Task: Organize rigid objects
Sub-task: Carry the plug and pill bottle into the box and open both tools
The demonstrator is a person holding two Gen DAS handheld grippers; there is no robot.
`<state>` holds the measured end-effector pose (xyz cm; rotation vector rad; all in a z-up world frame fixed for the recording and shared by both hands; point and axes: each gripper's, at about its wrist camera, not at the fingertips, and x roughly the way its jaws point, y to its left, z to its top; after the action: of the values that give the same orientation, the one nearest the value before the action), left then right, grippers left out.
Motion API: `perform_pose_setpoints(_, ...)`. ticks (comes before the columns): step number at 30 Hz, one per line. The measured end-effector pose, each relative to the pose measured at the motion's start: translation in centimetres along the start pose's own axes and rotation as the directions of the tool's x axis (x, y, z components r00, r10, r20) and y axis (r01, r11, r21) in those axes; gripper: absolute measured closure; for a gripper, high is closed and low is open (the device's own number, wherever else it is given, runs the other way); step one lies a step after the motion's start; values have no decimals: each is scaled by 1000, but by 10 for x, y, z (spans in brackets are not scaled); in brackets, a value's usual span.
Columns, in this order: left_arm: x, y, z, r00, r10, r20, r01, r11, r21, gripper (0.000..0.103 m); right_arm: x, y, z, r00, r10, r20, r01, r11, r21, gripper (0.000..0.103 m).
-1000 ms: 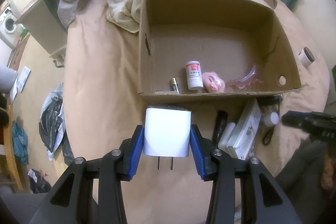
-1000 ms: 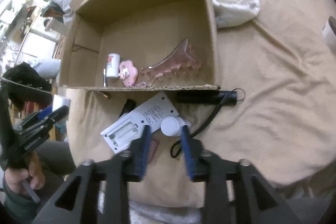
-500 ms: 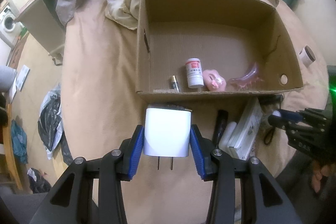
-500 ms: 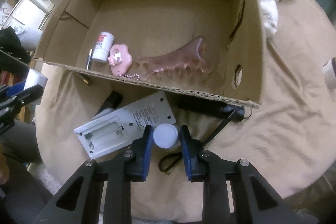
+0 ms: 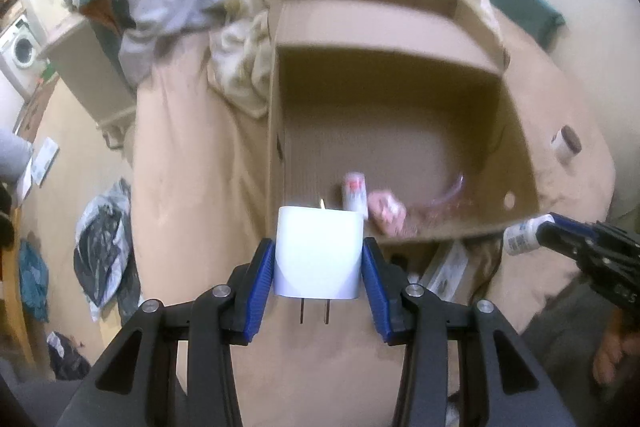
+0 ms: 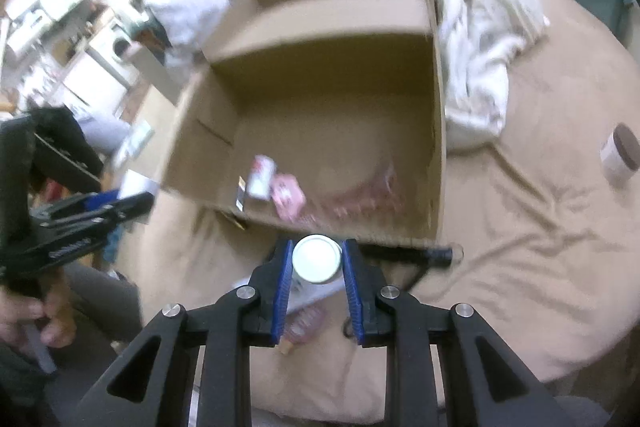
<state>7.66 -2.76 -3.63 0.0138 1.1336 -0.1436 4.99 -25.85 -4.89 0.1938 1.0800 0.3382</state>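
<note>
My left gripper (image 5: 319, 259) is shut on a white plug adapter (image 5: 318, 251), prongs toward the camera, held just in front of the near wall of the open cardboard box (image 5: 400, 99). My right gripper (image 6: 316, 263) is shut on a small white bottle (image 6: 317, 258), seen cap-on, lifted above the bed near the box's near wall (image 6: 304, 223). The bottle also shows in the left wrist view (image 5: 520, 237). Inside the box lie a small white can (image 5: 354, 191), a pink charm (image 5: 386, 213) and a pink comb (image 6: 360, 195).
On the tan bed sheet (image 6: 520, 227) in front of the box lie a black flashlight (image 6: 408, 254) and a white flat device (image 5: 444, 269). A small brown-lidded jar (image 6: 620, 155) stands to the right. Crumpled bedding (image 6: 480, 27) lies behind the box.
My right gripper closed on the white bottle and lifted it off the bed toward the box. My left gripper moved forward toward the box with the adapter.
</note>
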Motion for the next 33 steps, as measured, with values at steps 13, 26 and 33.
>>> perform_pose_setpoints(13,18,-29,55,999,35,30,-37,995,91,63,20,-1,60,995,10,95,-15,999,45,76)
perform_pose_setpoints(26,83,-29,45,999,41,6,-41,994,105,63,89,-15,54,1000,18,16,-20,994,108,76)
perform_pose_setpoints(33,95,-28,43,999,41,-19,-39,994,104,63,110,-20,61,999,0,-54,7,992,128,76)
